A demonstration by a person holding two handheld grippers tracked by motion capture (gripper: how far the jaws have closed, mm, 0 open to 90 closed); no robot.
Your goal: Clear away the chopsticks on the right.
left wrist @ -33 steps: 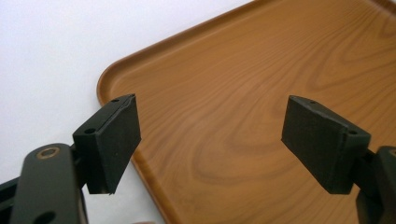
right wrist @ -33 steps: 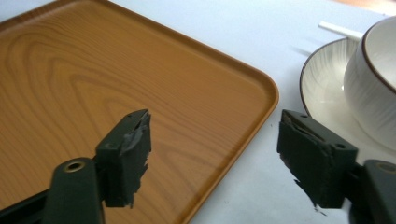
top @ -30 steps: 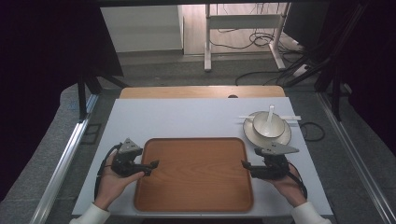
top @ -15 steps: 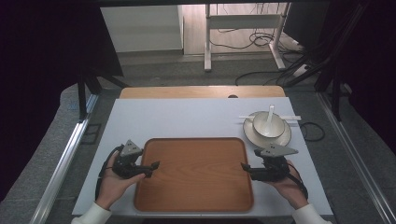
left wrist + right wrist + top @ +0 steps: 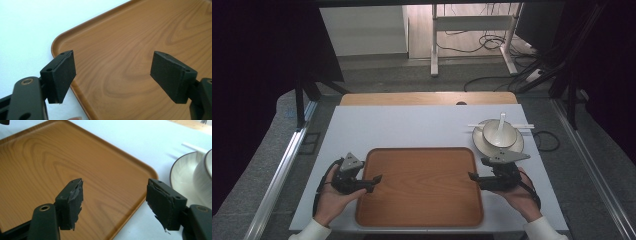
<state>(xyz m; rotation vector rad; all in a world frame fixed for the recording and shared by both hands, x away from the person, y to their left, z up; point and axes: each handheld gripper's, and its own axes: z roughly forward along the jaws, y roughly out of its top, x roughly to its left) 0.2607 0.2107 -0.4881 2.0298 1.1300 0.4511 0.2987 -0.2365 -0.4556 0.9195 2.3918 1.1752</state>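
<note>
Tray (image 5: 419, 187) near edge cut off; both claws agape beside rims.

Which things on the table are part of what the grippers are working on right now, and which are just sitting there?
In hand:
- wooden tray, bare
- left gripper, open at the tray's left edge
- right gripper, open at its right edge

Lying about:
- plate
- bowl on it
- spoon in the bowl
- chopsticks behind

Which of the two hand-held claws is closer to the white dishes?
The right gripper, at the tray's right edge, just below the plate; the left gripper is opposite.
</note>
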